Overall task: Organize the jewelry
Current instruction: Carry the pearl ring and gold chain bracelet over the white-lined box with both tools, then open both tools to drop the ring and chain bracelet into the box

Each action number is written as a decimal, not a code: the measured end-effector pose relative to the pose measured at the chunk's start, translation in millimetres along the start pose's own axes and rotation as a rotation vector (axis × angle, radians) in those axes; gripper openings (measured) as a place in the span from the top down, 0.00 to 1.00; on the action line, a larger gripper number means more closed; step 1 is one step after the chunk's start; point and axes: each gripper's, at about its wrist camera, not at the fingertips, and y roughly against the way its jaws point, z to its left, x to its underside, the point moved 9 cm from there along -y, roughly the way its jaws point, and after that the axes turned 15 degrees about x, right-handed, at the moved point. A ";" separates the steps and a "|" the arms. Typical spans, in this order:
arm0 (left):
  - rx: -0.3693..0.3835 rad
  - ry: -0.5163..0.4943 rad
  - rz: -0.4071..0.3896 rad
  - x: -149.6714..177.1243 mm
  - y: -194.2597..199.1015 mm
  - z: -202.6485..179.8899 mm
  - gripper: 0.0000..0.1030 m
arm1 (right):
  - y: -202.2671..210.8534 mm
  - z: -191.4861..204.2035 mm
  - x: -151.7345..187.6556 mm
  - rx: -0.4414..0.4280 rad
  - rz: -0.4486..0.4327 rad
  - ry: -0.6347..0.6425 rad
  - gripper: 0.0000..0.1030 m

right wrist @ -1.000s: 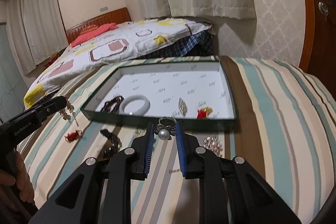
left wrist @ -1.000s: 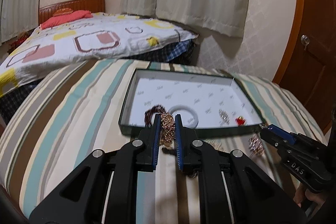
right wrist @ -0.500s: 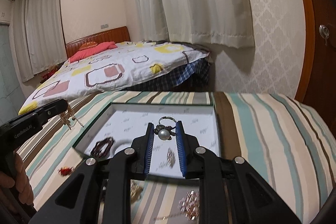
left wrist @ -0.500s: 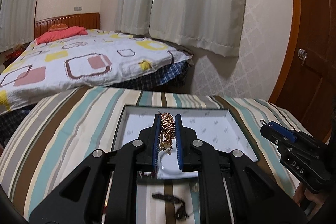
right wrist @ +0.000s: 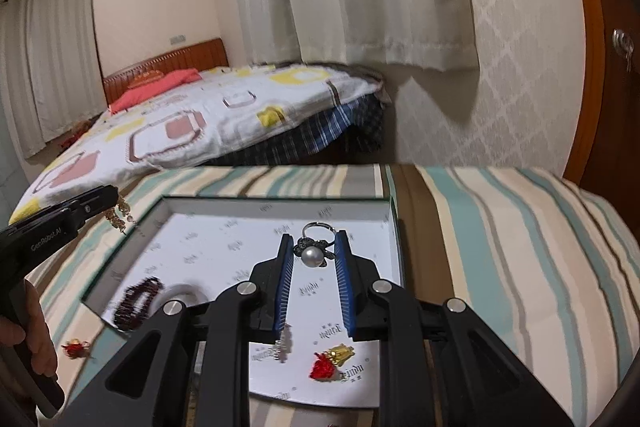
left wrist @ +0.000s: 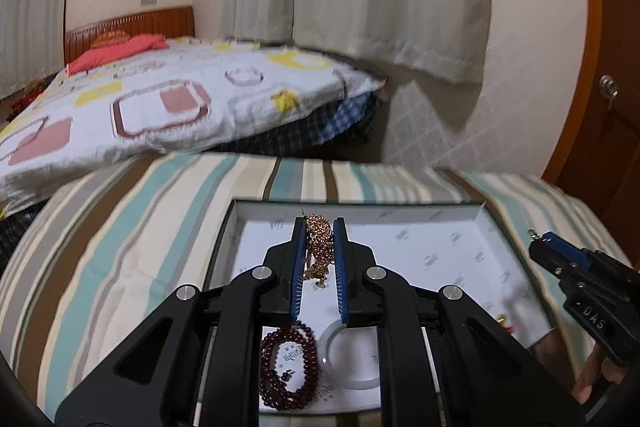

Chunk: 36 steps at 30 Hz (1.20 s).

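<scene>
Left gripper [left wrist: 317, 227] jaws pinching gold chain [left wrist: 319, 247] at frame centre over the white-lined box [left wrist: 420, 251], right gripper [right wrist: 313, 241] jaws clamping pearl ring [right wrist: 311, 255] above the box [right wrist: 224, 247], maroon bead bracelet [left wrist: 286, 367] lying lower centre

A gold chain necklace [left wrist: 319, 243], bunched into a glittering clump, hangs pinched between blue-padded jaws above the box [left wrist: 490, 223], its loose end dangling toward the white printed lining. A pearl ring [right wrist: 314, 254], silver band upright with a dark floral setting around one round pearl, is clamped the same way over the far half of the box. On the lining lie a dark red bead bracelet [left wrist: 286, 367] coiled in loops, a white bangle [left wrist: 352, 355] just beside it, a small silver brooch [right wrist: 282, 345] and a red-and-gold charm [right wrist: 330, 361]. Another red trinket [right wrist: 75, 348] lies outside the box on the striped cloth.
</scene>
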 end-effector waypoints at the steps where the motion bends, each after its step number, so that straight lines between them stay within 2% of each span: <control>1: -0.004 0.010 0.021 4.8 -8.0 5.2 0.87 | -7.8 -0.9 4.5 0.002 0.019 -0.001 0.79; 8: -0.036 0.054 0.121 26.1 -44.1 30.4 0.87 | -38.1 -1.4 22.9 0.020 0.105 0.015 0.79; 15: -0.038 0.074 0.202 40.5 -62.7 37.1 0.87 | -52.9 -3.2 32.8 0.025 0.174 0.019 0.79; 22: -0.042 0.097 0.239 50.1 -67.6 41.6 0.87 | -57.7 -2.9 37.2 0.024 0.207 0.023 0.78; 26: -0.048 0.094 0.240 51.0 -66.9 41.8 0.78 | -57.5 -3.6 36.9 0.022 0.205 0.023 0.77; 30: -0.054 0.099 0.240 52.1 -66.1 42.9 0.63 | -57.8 -4.1 36.7 0.023 0.202 0.021 0.71; 34: -0.054 0.098 0.239 52.3 -64.2 42.2 0.63 | -57.0 -3.1 36.3 0.021 0.199 0.022 0.71; 36: -0.053 0.096 0.232 51.4 -62.1 41.3 0.58 | -55.3 -3.3 36.1 0.023 0.192 0.022 0.71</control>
